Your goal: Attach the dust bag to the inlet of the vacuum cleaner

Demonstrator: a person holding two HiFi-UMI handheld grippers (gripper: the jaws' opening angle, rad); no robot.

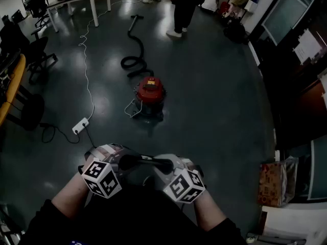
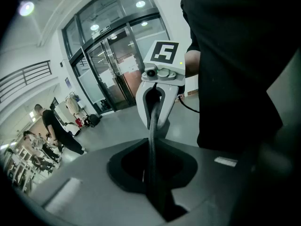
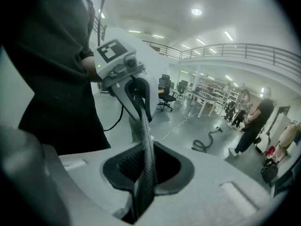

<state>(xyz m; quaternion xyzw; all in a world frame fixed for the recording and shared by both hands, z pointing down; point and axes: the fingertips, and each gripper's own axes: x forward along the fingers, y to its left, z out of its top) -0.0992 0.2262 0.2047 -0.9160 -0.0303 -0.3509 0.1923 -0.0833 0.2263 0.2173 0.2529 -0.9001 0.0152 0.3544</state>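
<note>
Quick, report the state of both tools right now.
Left tool: shut on the dark bag edge.
Right tool: shut on the same edge, at its other end.

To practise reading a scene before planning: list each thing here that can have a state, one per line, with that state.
Dust bag: held in the air at both ends, not yet attached.
Left gripper: jaws shut on the dust bag.
Right gripper: jaws shut on the dust bag.
Vacuum cleaner: upright on the floor, well away from the bag.
Hose: curled on the floor.
</note>
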